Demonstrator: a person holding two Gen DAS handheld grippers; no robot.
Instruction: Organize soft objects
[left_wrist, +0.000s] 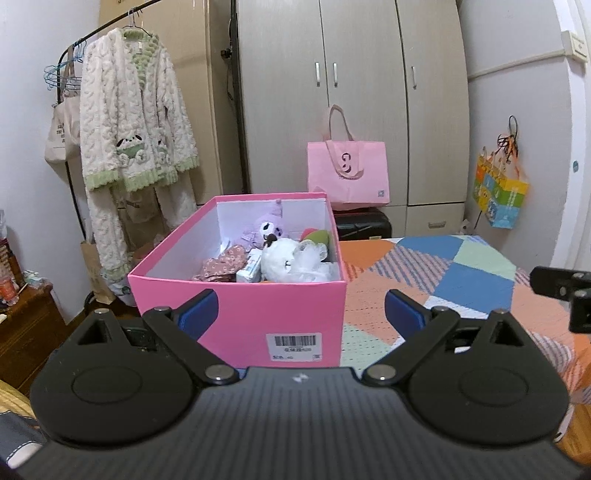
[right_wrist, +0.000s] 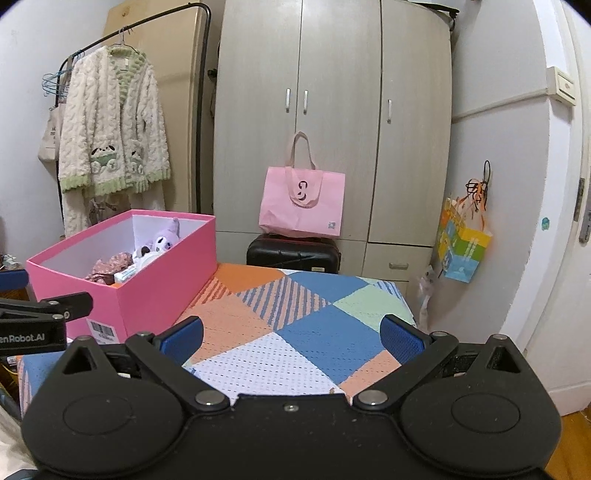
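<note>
Since the soft toys (left_wrist: 280, 251) all sit inside the pink box (left_wrist: 240, 314) on the bed (right_wrist: 314, 332), the left gripper (left_wrist: 301, 314) and right gripper (right_wrist: 291, 338) hang wide open, holding nothing.

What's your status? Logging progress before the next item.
Both tools open, empty: left tool, right tool. Soft toys in pink box. Nothing blocking.

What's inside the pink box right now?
The pink box holds a purple plush, a white plush, a floral fabric piece, a small white packet and something green and red. Anything beneath them is hidden.
</note>
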